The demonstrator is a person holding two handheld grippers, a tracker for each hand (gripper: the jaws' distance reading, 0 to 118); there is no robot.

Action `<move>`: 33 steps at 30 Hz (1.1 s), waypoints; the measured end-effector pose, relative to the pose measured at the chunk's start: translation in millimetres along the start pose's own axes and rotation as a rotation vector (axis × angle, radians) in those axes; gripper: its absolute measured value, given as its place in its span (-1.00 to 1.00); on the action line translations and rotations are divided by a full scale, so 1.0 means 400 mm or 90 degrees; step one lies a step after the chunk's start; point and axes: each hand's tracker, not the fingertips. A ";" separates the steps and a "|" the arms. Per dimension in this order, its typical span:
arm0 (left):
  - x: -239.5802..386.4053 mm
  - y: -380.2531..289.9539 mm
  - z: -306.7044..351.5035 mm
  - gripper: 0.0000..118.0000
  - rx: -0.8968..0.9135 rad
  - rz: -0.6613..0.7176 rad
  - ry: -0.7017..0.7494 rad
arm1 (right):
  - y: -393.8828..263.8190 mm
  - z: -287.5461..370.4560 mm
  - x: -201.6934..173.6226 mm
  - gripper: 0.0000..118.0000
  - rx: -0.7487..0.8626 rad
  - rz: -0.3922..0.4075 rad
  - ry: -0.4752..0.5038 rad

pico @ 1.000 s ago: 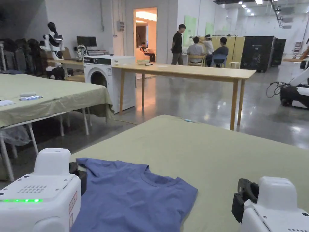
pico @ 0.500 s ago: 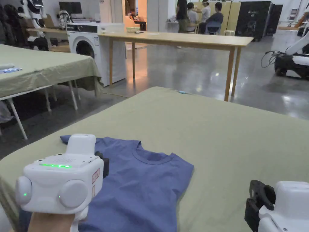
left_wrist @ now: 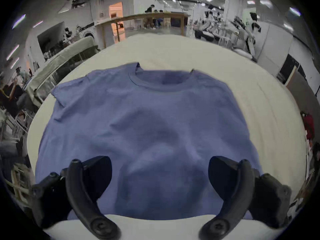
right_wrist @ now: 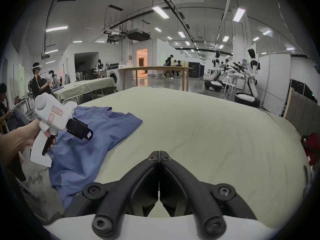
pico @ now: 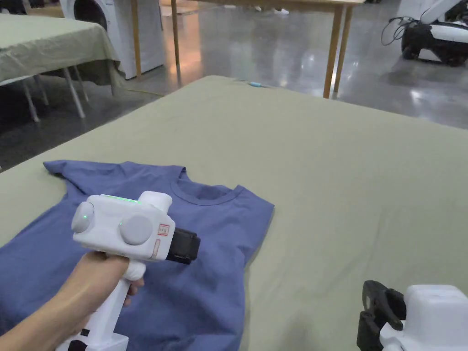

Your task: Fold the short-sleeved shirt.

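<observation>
A blue short-sleeved shirt (pico: 219, 215) lies flat, collar away from me, on the left part of the green-covered table (pico: 343, 173). Its left sleeve is spread out toward the table's corner. A hand holds my left gripper (pico: 196, 247) just above the shirt's chest, pointing right. Its jaws stand wide open over the cloth in the left gripper view (left_wrist: 159, 164), touching nothing. My right gripper (pico: 372, 301) hovers over bare tablecloth at the lower right, away from the shirt (right_wrist: 103, 127). Its jaws (right_wrist: 159, 152) are pressed together with nothing between them.
A small blue item (pico: 255, 84) lies at the table's far edge. Beyond it stand a wooden table (pico: 331, 50), a second green-covered table (pico: 45, 41), a washing machine (pico: 137, 27) and a white robot base (pico: 438, 36). Something red (right_wrist: 311, 150) sits off the table's right side.
The head camera has tilted down toward the table. My left gripper has moved from the shirt's left sleeve area to above its chest and turned to point right. The right gripper stays low at the right.
</observation>
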 end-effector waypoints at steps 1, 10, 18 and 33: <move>0.002 -0.001 -0.017 0.87 -0.017 -0.008 0.001 | -0.002 0.002 0.002 -0.99 0.000 -0.002 0.000; -0.005 0.011 0.031 -0.99 0.065 0.005 0.054 | -0.021 0.098 0.075 -0.98 -0.005 -0.015 -0.026; 0.092 0.106 0.264 -0.99 0.139 0.017 -0.002 | -0.054 0.264 0.224 -0.98 0.013 -0.065 -0.111; 0.875 0.256 0.573 -0.99 0.268 -0.234 -0.276 | -0.142 0.526 0.455 -0.99 0.045 -0.184 -0.280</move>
